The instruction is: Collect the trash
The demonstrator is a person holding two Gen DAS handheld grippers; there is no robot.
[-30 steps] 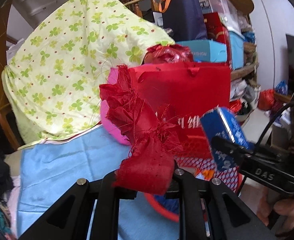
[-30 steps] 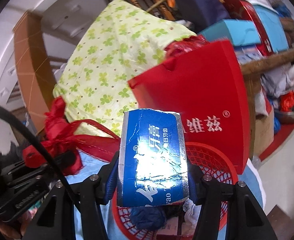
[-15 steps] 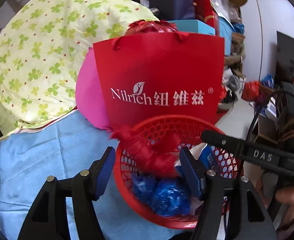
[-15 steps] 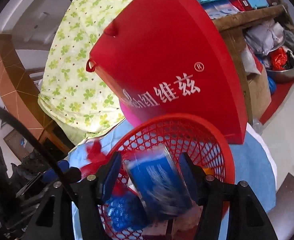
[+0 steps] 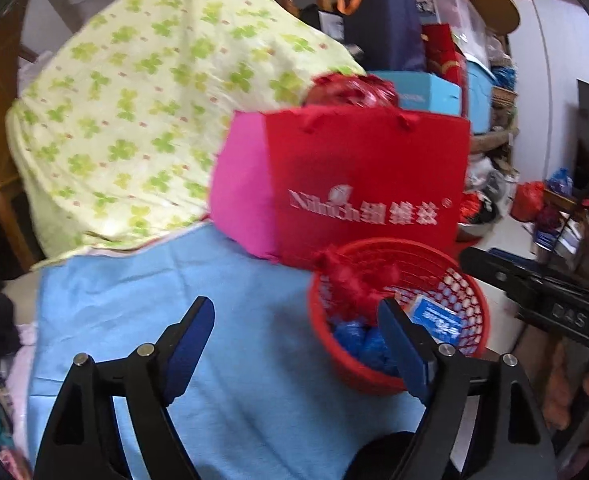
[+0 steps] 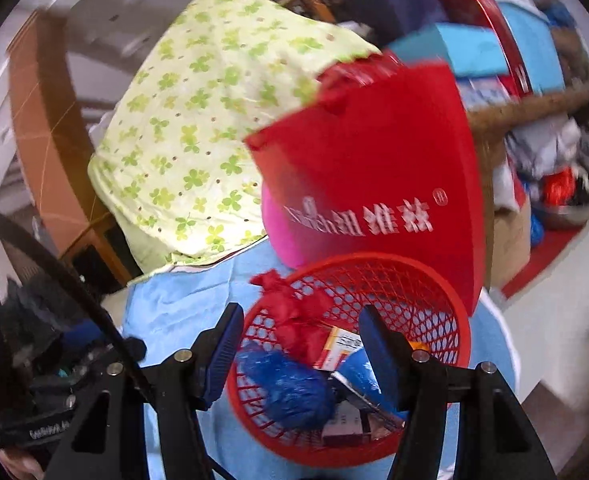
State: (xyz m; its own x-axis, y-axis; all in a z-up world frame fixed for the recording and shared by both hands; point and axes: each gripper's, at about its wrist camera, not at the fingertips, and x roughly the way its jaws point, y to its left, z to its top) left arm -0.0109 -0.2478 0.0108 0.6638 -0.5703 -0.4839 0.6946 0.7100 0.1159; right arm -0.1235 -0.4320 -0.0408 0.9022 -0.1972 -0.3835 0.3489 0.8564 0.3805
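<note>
Inside the round red plastic mesh basket (image 6: 434, 300) lay the collected trash: a crumpled red fabric bundle (image 6: 294, 316) against the near-left wall, a crushed blue plastic bag (image 6: 290, 390) below it, and a blue toothpaste carton (image 6: 358, 368) beside small printed boxes. Only the right wrist view looked down far enough to show those boxes; the left wrist view showed the basket (image 5: 470, 304) from the side, with the bundle (image 5: 350, 280), the bag (image 5: 362, 340) and the carton (image 5: 434, 316) partly hidden. The right gripper (image 6: 298, 344) hung over the basket, jaws spread wide, holding nothing. The left gripper (image 5: 298, 332) was equally wide and empty, above a light blue cloth (image 5: 234, 300). Behind the basket stood a red paper gift bag with white lettering (image 6: 374, 168), touching a pink bag (image 5: 238, 192), beside a green clover-print quilt (image 5: 134, 100).
</note>
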